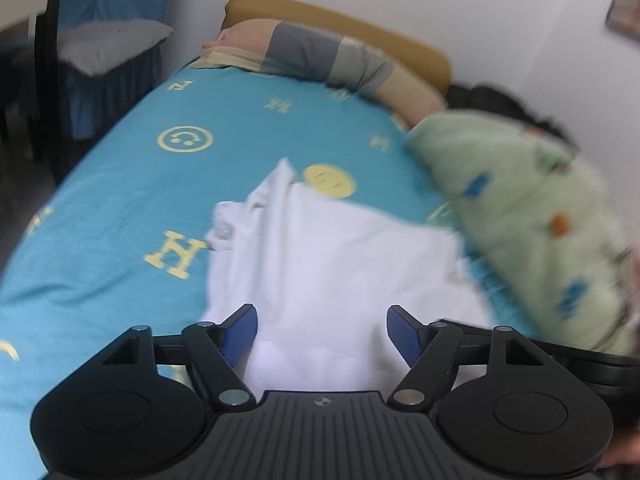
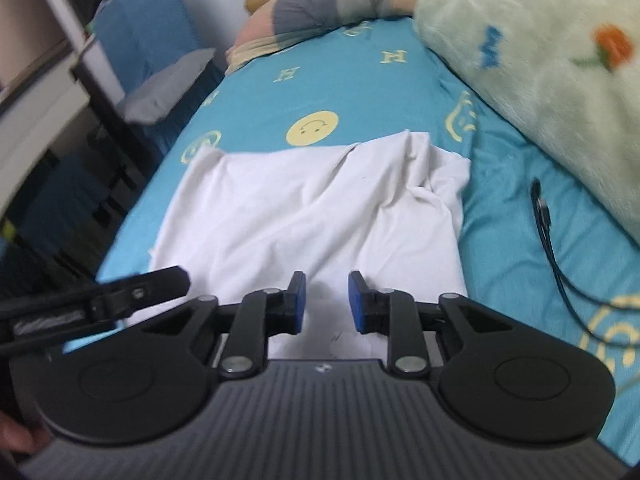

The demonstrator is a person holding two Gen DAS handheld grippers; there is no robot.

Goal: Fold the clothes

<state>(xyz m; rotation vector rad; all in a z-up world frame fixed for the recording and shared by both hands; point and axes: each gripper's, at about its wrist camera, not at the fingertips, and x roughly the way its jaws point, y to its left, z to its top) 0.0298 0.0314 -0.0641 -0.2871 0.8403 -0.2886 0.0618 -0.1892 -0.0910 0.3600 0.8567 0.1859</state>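
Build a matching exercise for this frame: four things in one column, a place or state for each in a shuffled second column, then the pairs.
Things:
1. white garment
2. black cable
3. green plush blanket
4. left tool

Places or states:
A. bunched along the bed's right side
B. open, over the garment's near edge
C. spread on the turquoise bedsheet, partly folded
D. lying loose on the sheet, right of the garment

Pairs: 1-C, 2-D, 3-A, 4-B

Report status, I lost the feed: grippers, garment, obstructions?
Left gripper open, right gripper open, both empty. White garment rumpled on bed. Black cable beside it.
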